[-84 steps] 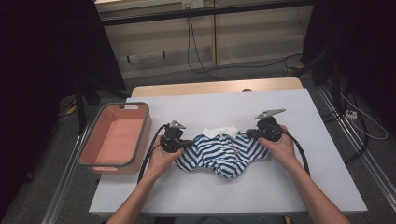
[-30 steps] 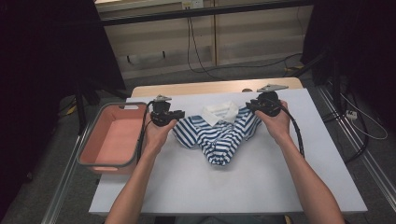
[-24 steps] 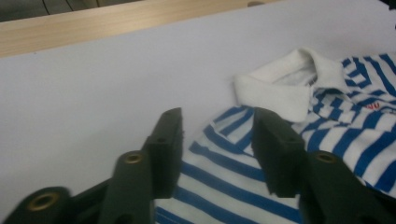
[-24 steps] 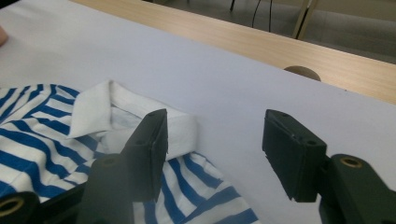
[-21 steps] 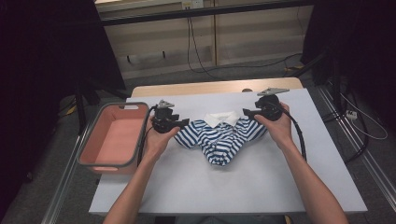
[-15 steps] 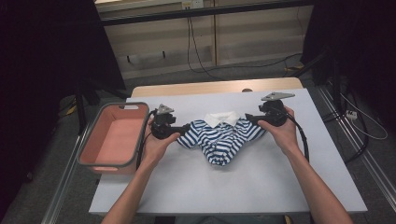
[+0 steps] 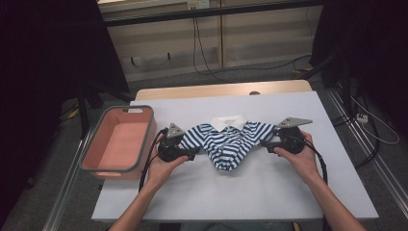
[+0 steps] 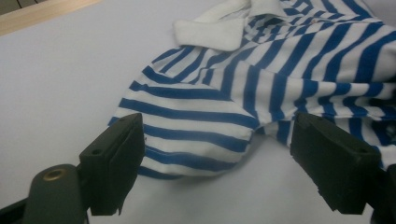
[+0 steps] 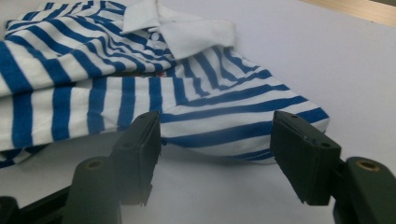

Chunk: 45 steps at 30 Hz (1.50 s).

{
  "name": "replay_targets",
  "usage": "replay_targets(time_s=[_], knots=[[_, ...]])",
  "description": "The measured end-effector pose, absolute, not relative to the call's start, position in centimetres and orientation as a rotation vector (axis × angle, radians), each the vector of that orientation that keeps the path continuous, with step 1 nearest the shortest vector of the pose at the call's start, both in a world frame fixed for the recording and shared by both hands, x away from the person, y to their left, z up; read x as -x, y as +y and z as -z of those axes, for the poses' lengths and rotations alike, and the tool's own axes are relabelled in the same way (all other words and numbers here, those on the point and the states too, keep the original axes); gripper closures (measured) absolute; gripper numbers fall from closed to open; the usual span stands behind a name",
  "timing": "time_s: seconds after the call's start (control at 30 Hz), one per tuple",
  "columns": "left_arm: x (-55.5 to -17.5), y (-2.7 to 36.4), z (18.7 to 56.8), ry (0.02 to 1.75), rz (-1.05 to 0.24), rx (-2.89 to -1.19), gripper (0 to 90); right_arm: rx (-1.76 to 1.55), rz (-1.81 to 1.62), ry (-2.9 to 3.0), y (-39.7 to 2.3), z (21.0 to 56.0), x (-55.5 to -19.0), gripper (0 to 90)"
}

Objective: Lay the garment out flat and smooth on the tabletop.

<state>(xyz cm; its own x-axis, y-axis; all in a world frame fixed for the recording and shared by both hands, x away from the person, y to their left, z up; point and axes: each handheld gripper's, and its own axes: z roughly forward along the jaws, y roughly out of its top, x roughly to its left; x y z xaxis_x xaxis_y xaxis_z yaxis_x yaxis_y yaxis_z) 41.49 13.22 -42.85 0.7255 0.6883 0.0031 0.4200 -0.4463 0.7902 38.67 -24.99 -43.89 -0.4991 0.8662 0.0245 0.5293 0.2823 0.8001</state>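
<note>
left claw (image 7: 188, 153): jaws apart | right claw (image 7: 267, 144): jaws apart

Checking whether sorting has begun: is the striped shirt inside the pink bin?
No, the shirt lies spread on the table, to the right of the bin.

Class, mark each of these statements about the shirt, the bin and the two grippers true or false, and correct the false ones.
1. The striped shirt lies on the table. True.
2. The shirt's collar is red. False: it is white.
3. The left gripper is shut on a sleeve. False: its jaws stand open, the sleeve lying just ahead of them.
4. The pink bin sits at the table's left edge. True.
5. The right gripper is open. True.
6. The shirt is in the bin. False: it lies beside it on the table.
</note>
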Motion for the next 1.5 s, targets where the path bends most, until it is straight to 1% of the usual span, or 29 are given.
replay_targets(time_s=[0.03,0.07,0.1,0.13,0.17,0.2,0.23,0.27,0.4,0.53,0.57,0.67,0.7,0.73,0.93,0.97,1.0,1.03,1.07,1.1,1.13,1.17,1.2,1.23,1.3,1.5], knots=[[-41.2,13.1,43.2,0.825,-0.412,-2.119,18.3,-1.257,-1.115,2.14,-25.0,43.9,-38.3,37.2],[-41.2,13.1,43.2,0.825,-0.412,-2.119,18.3,-1.257,-1.115,2.14,-25.0,43.9,-38.3,37.2],[-41.1,13.0,43.3,0.817,-0.415,-2.133,18.4,-1.251,-1.116,2.155,-25.0,44.2,-37.9,44.9],[-41.1,12.9,43.5,0.807,-0.416,-2.148,18.4,-1.251,-1.116,2.155,-25.0,44.2,-37.9,44.9],[-41.2,12.7,43.7,0.806,-0.412,-2.165,18.4,-1.236,-1.09,2.192,-24.8,44.8,-37.7,51.0],[-41.2,12.7,43.7,0.806,-0.412,-2.165,18.5,-1.236,-1.09,2.192,-24.8,44.8,-37.7,51.0],[-41.1,12.7,43.8,0.804,-0.407,-2.17,18.5,-1.221,-1.064,2.231,-24.5,45.3,-37.6,57.5],[-41.1,12.7,43.8,0.804,-0.407,-2.17,18.5,-1.221,-1.064,2.231,-24.5,45.3,-37.6,57.5],[-40.8,12.3,44.0,0.785,-0.384,-2.183,20.1,-1.196,-1.04,2.296,-23.6,45.9,-37.9,63.9],[-40.6,11.6,44.6,0.762,-0.373,-2.223,21.4,-1.184,-1.016,2.314,-23.2,46.3,-38.2,63.4],[-40.5,11.4,44.6,0.75,-0.372,-2.232,22.2,-1.184,-1.015,2.295,-23.1,46.3,-38.5,60.5],[-40.4,11.3,44.6,0.748,-0.372,-2.224,24.0,-1.202,-1.027,2.269,-23.1,46.3,-38.9,58.1],[-40.4,11.3,44.6,0.746,-0.371,-2.22,27.5,-1.213,-1.047,2.249,-23.0,46.4,-39.2,57.8],[-40.4,11.2,44.6,0.747,-0.372,-2.219,27.5,-1.213,-1.047,2.249,-23.0,46.4,-39.2,57.8],[-40.5,11.2,44.9,0.754,-0.375,-2.226,37.3,-1.189,-1.008,2.249,-22.1,46.7,-40.3,58.8],[-40.6,11.2,45.1,0.762,-0.379,-2.234,39.3,-1.195,-1.006,2.255,-21.8,46.7,-40.6,61.4],[-40.6,11.2,45.1,0.762,-0.379,-2.234,40.8,-1.195,-1.006,2.255,-21.8,46.7,-40.6,61.4],[-40.7,11.2,45.2,0.764,-0.375,-2.238,42.5,-1.197,-1.022,2.257,-21.6,46.8,-40.9,68.7],[-40.8,11.3,45.2,0.768,-0.37,-2.238,42.5,-1.197,-1.022,2.257,-21.6,46.8,-40.9,68.7],[-40.8,11.3,45.3,0.775,-0.369,-2.242,46.2,-1.195,-1.027,2.262,-21.5,46.8,-40.9,79.0],[-40.9,11.3,45.4,0.778,-0.369,-2.242,46.2,-1.195,-1.027,2.262,-21.5,46.8,-40.9,79.0],[-41.0,11.4,45.4,0.78,-0.369,-2.25,49.9,-1.187,-1.026,2.265,-21.4,46.7,-40.8,83.2],[-41.1,11.5,45.5,0.785,-0.371,-2.253,49.9,-1.187,-1.026,2.265,-21.4,46.7,-40.8,83.2],[-41.2,11.5,45.6,0.788,-0.372,-2.255,53.0,-1.177,-1.005,2.272,-21.4,46.6,-40.7,84.4],[-41.4,11.8,45.8,0.789,-0.401,-2.263,55.7,-1.186,-0.993,2.278,-21.7,46.5,-40.5,84.7],[-41.8,12.3,45.9,0.804,-0.378,-2.251,59.1,-1.207,-1.006,2.273,-22.9,45.7,-39.9,85.0]])
